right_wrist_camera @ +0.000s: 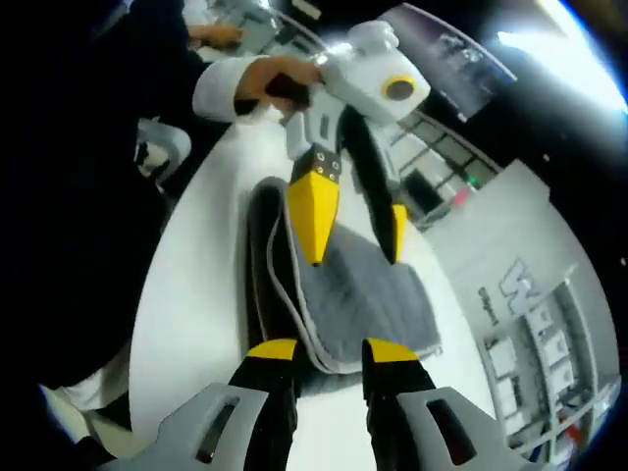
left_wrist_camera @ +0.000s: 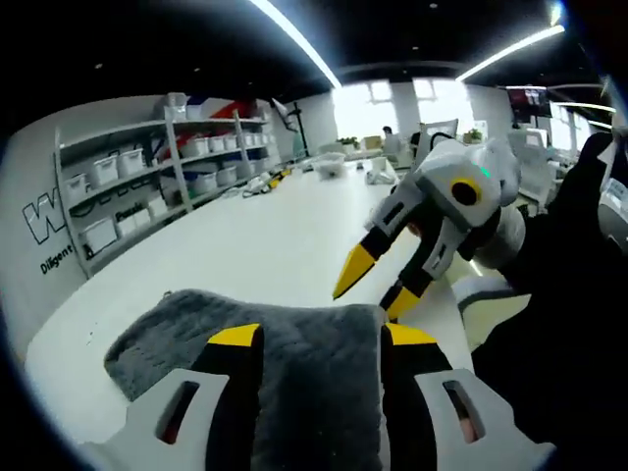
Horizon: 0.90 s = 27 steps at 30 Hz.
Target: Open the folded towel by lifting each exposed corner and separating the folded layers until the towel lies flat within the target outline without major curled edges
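The grey towel (left_wrist_camera: 294,363) lies folded on the white table (left_wrist_camera: 255,245), close to the table's near edge in the left gripper view. There the left gripper (left_wrist_camera: 319,336) stands just over the towel with its jaws set wide, grey cloth showing between the yellow tips and nothing pinched. The right gripper (left_wrist_camera: 378,280) comes in from the right, jaws parted, tips pointing down at the towel's far edge; whether they touch the cloth cannot be told.

In the right gripper view the towel (right_wrist_camera: 363,294) stretches away from the right gripper (right_wrist_camera: 332,349), whose wide jaws straddle its near folded edge. The left gripper (right_wrist_camera: 355,221) hangs over the towel's far part, jaws apart, a hand (right_wrist_camera: 280,78) on its handle. Shelves (left_wrist_camera: 157,186) with white bins stand beyond the table.
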Motion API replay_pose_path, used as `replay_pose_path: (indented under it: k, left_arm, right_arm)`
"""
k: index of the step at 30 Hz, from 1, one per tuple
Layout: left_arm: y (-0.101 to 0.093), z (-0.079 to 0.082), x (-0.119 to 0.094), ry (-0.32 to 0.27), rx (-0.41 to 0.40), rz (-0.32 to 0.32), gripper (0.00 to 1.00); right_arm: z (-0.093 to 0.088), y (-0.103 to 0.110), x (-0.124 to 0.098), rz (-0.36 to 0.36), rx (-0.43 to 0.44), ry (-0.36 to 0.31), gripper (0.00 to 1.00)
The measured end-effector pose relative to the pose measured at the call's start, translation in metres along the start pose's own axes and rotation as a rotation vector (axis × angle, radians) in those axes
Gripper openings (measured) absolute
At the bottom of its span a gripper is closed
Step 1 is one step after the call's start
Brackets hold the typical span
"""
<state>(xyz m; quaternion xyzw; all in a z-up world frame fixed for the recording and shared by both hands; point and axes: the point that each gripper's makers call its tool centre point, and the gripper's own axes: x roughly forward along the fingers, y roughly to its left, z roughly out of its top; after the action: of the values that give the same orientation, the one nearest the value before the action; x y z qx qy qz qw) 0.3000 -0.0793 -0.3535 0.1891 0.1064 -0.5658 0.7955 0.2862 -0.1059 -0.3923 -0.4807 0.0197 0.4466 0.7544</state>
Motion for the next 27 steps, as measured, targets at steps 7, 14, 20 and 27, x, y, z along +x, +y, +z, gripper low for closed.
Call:
replay_pose_path:
  k: [7,14,20,27]
  left_arm:
    - [-0.02,-0.003,0.0,-0.004,0.017,-0.008,0.48]
    - [-0.019,-0.013,0.002,-0.003,0.051,0.055,0.47]
    - [-0.013,-0.009,0.002,-0.025,0.127,0.151,0.37]
    - [-0.005,-0.006,-0.001,-0.05,0.267,0.316,0.31]
  right_arm:
    - [0.004,0.004,0.005,0.019,-0.011,-0.029,0.02]
    - [0.016,-0.013,-0.003,-0.046,0.05,-0.099,0.01]
    - [0.029,-0.029,-0.007,-0.116,0.173,-0.171,0.01]
    - [0.043,-0.034,-0.008,-0.121,0.32,-0.267,0.02]
